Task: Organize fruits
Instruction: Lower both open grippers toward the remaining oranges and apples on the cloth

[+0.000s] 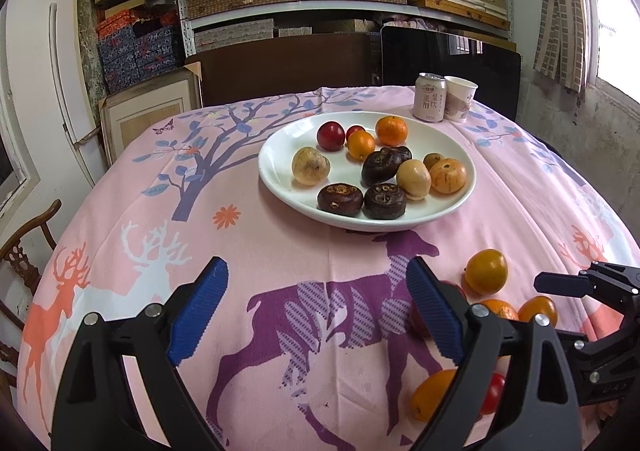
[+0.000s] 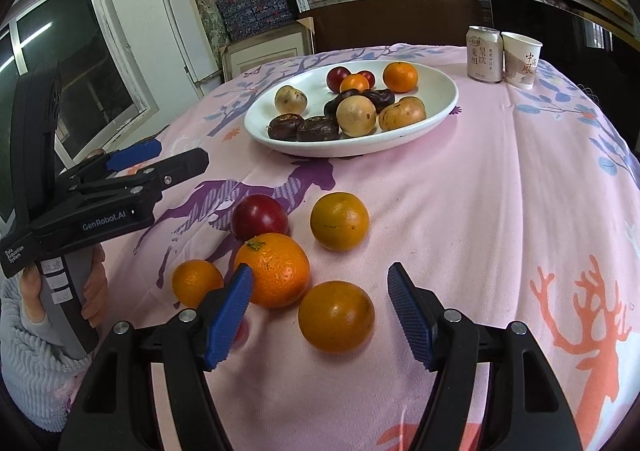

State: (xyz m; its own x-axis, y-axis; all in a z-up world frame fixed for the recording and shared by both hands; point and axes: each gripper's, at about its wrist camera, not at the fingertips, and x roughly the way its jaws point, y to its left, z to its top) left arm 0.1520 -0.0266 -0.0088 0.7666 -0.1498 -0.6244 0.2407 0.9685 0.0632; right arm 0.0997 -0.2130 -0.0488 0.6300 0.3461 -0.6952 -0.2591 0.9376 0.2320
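Now your target is the smooth orange fruit point(image 2: 336, 316) lying loose on the desk point(image 2: 500, 187), framed between the fingers of your right gripper point(image 2: 320, 289), which stands open and grips nothing. Ease down so both pads straddle its widest part, then close gently; round fruit rolls. Mind the dimpled mandarin point(image 2: 273, 269) touching it at ten o'clock, crowding your left finger. The white plate point(image 2: 256, 123) sits at twelve o'clock, with room along its near rim. Your left gripper point(image 1: 316, 287) is wide open and empty over bare cloth; keep it clear.
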